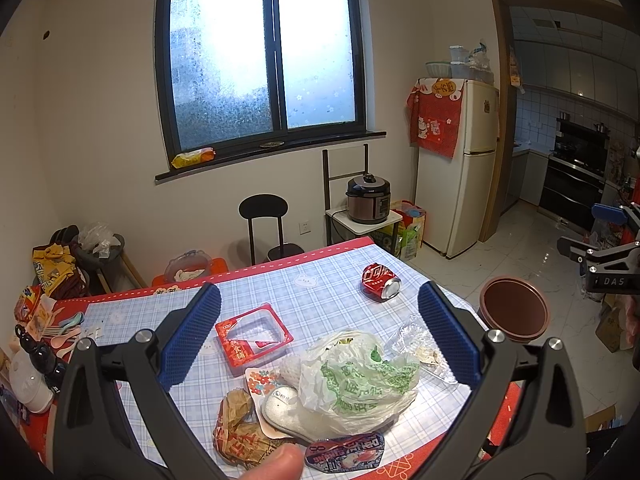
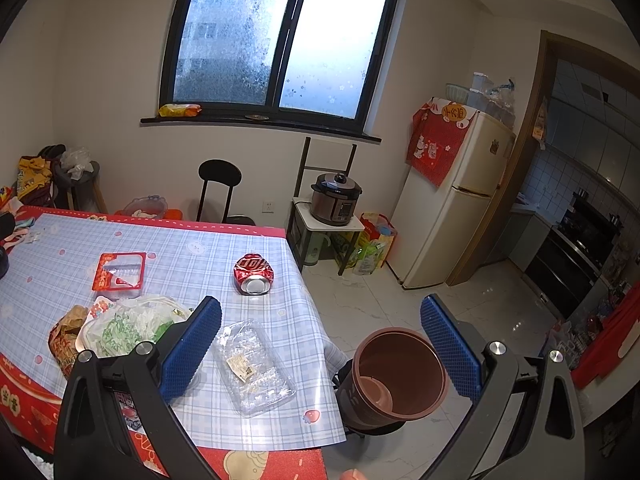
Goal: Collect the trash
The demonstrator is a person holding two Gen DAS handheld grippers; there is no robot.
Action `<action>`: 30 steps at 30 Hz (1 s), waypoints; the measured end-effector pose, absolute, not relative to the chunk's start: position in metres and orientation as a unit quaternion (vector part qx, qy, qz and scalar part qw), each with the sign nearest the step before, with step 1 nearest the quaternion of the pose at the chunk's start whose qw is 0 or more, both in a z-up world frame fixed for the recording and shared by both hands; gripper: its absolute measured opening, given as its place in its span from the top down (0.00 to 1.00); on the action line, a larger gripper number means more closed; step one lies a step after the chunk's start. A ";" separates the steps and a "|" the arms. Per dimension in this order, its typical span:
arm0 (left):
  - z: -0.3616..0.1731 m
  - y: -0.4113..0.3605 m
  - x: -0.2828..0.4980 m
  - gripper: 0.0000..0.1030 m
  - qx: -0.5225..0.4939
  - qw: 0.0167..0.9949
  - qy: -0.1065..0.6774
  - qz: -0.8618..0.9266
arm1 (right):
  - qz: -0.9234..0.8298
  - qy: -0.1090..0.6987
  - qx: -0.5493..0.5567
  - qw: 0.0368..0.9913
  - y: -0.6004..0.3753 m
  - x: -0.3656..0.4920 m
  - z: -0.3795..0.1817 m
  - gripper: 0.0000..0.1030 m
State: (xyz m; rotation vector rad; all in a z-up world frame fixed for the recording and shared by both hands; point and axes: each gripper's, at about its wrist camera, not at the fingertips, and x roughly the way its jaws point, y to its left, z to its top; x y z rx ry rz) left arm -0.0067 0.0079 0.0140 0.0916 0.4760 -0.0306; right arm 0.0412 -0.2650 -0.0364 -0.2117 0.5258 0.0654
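Trash, chiefly a white plastic bag (image 1: 356, 380) and clear plastic container (image 2: 252, 368), lies on the table (image 2: 256, 312) beside the brown bin (image 2: 400, 376); both the left gripper (image 1: 320, 340) and right gripper (image 2: 320, 348) gape empty, and the limp bag may slip free.

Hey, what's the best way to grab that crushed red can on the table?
Grip the can across its dented middle, coming from above with the fingers either side of its body. It lies on its side with the silver end facing the near table edge, so the ends are awkward and the crumpled waist offers flatter faces. It sits apart from the other trash, so either open hand-held gripper has room.
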 end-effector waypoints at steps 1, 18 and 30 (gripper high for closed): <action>0.014 0.008 -0.007 0.05 0.045 0.971 0.236 -0.015 | 0.033 0.260 -0.104 0.960 -0.265 0.041 -0.037 0.05; -0.005 0.003 -0.005 0.05 0.024 0.968 0.249 -0.003 | 0.070 0.281 -0.086 0.953 -0.270 0.059 -0.061 0.05; -0.046 0.019 -0.004 0.05 -0.042 0.951 0.290 0.096 | 0.165 0.321 -0.046 0.932 -0.285 0.101 -0.104 0.05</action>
